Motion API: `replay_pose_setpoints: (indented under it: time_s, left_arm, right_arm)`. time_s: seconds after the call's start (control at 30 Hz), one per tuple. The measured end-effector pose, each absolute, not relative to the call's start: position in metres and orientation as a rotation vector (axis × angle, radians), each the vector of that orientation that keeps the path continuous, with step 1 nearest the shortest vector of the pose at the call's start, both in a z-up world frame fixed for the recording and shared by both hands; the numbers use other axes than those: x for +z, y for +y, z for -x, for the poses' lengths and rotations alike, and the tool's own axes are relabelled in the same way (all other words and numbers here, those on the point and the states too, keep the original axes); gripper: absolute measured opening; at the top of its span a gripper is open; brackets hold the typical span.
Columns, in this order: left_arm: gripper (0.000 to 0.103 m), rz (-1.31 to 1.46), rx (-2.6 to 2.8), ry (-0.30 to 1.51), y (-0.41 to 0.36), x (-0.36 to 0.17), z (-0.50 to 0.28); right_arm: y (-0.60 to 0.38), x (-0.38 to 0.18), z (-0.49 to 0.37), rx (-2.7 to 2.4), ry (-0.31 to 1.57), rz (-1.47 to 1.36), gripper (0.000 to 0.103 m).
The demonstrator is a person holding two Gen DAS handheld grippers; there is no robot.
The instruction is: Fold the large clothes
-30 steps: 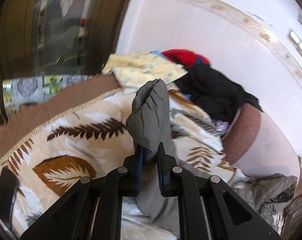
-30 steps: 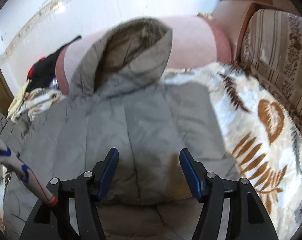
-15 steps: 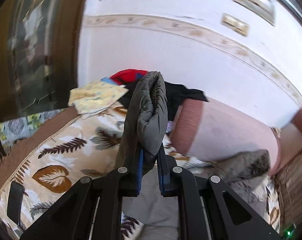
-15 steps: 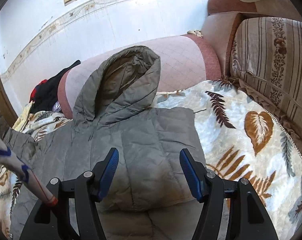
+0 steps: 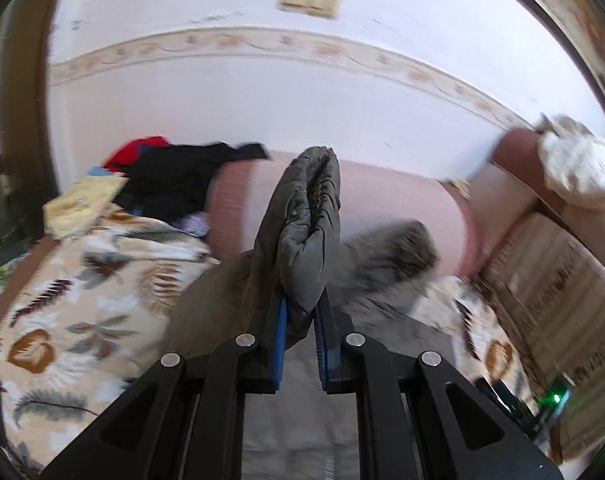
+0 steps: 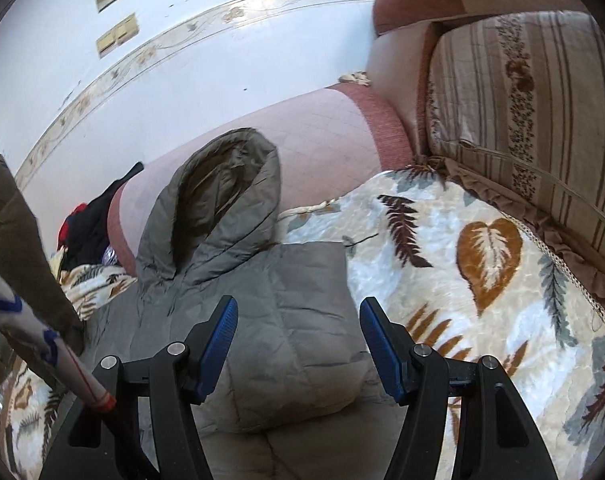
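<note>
A grey hooded puffer jacket [image 6: 270,304] lies on the leaf-patterned blanket [image 6: 482,280], its hood [image 6: 222,196] resting against the pink bolster [image 6: 314,136]. My left gripper [image 5: 300,312] is shut on the jacket's sleeve cuff [image 5: 306,232] and holds it raised above the jacket body [image 5: 302,408]. My right gripper [image 6: 298,344] is open and empty, hovering just above the jacket's folded right side.
A pile of black and red clothes [image 5: 174,176] and a yellow cloth [image 5: 82,204] lie at the left end of the bolster. A striped sofa cushion [image 6: 522,112] stands at the right. A white bundle [image 5: 578,172] sits on the sofa arm.
My left gripper has lifted the sleeve cuff and swung it right, over the jacket. My right gripper has pulled back a little from the hood and stayed open.
</note>
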State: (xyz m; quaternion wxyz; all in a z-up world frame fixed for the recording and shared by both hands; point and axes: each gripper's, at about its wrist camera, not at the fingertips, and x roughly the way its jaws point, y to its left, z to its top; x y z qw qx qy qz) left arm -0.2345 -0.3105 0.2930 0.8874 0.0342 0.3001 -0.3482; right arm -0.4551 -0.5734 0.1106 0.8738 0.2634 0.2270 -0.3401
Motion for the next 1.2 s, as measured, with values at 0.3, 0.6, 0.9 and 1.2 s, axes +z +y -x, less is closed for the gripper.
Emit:
replay_pose_setpoints:
  time_s: [0.3, 0.6, 0.9, 1.2]
  left_arm:
    - [0.012, -0.203, -0.81, 0.753, -0.399, 0.19, 0.296]
    - [0.043, -0.364, -0.835, 0.857, -0.432, 0.092, 0.333]
    - [0.059, -0.315, -0.651, 0.673, -0.356, 0.135, 0.284]
    - [0.059, -0.377, -0.322, 0.73, -0.307, 0.075, 0.192]
  right_arm:
    - [-0.587, 0.113, 0.471, -0.735, 0.454, -0.575, 0.068]
    - [-0.59, 0.11, 0.47, -0.736, 0.46, -0.578, 0.068]
    - [-0.559, 0.113, 0.442, -0.561, 0.479, -0.488, 0.056]
    - [-0.508, 0.08, 0.387, -0.398, 0.667, -0.322, 0.055]
